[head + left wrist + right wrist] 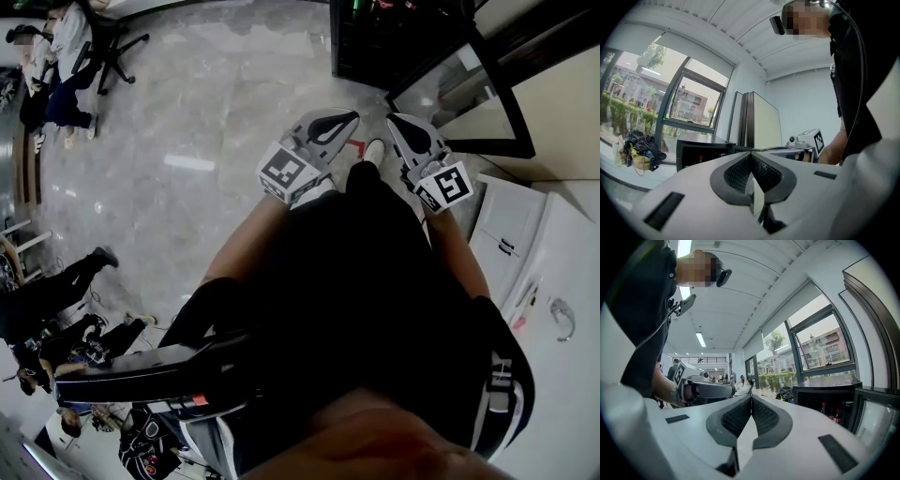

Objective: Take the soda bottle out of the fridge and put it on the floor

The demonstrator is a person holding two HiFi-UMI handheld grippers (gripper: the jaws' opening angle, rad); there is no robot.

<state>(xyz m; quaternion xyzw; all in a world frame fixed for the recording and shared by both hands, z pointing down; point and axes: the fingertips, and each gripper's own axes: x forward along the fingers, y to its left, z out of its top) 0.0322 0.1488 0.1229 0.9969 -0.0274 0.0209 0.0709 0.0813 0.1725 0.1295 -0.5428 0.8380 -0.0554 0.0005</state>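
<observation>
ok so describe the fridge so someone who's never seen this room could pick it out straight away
Look below the big window: the fridge is the low black box on the pale marbled floor there. Unlike the white cabinet nearby, it is dark, its glass door stands swung open, and red-capped bottles show inside.

The head camera looks steeply down past the person's black shirt point(356, 272) to the grey marble floor point(206, 141). Cameras on the left tongs point(751, 154) and right tongs point(751, 398) sit close behind the tips, facing level — all 3 share the small black fridge point(375, 47) point(701, 152) point(825, 401).
</observation>
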